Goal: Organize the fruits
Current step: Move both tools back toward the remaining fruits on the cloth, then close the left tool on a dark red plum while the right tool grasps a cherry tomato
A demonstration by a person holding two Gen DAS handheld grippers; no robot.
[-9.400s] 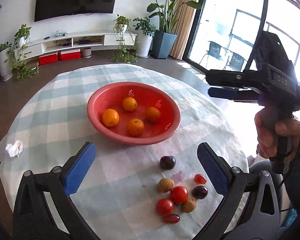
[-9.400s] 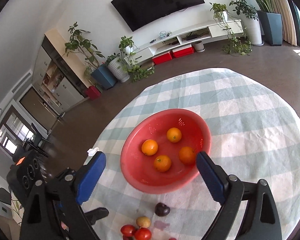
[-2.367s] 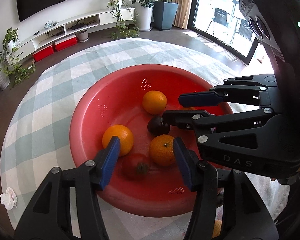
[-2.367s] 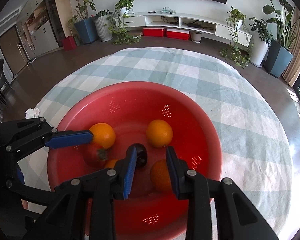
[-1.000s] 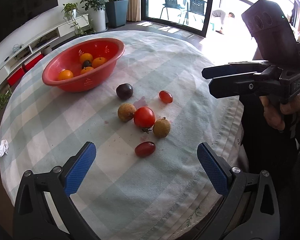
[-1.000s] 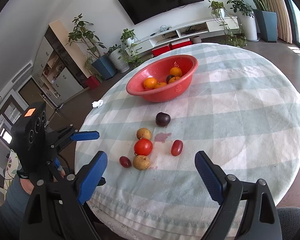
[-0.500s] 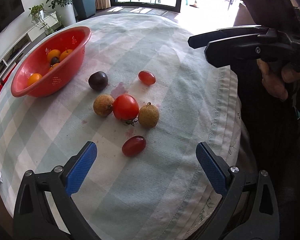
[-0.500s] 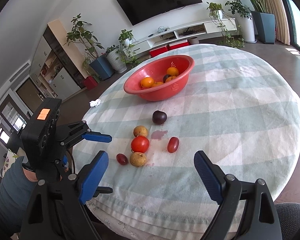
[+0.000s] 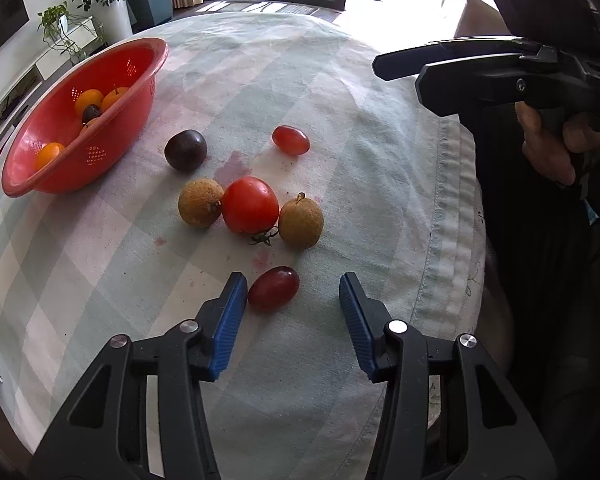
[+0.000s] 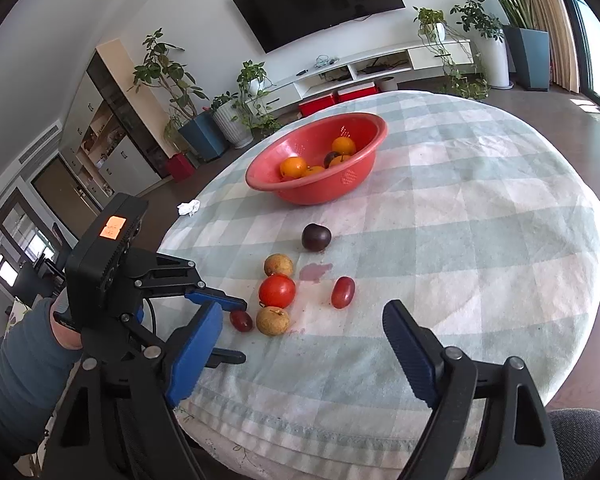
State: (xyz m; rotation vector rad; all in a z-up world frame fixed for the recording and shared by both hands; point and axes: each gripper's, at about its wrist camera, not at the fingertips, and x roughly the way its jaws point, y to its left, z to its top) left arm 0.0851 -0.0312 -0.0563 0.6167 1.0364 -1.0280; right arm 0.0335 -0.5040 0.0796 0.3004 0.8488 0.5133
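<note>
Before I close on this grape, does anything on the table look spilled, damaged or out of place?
Yes. A reddish wet-looking stain marks the tablecloth between the dark plum and the tomato, with smaller pink spots nearer the grape, as if juice had leaked. A crumpled white tissue lies near the cloth's edge. No fruit looks visibly split.

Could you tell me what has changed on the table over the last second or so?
The left gripper has come down over the nearest red grape, and its jaws have just been closing around it without yet pressing on it. The right gripper hovers open as before. The loose fruit and the red bowl have not moved.
</note>
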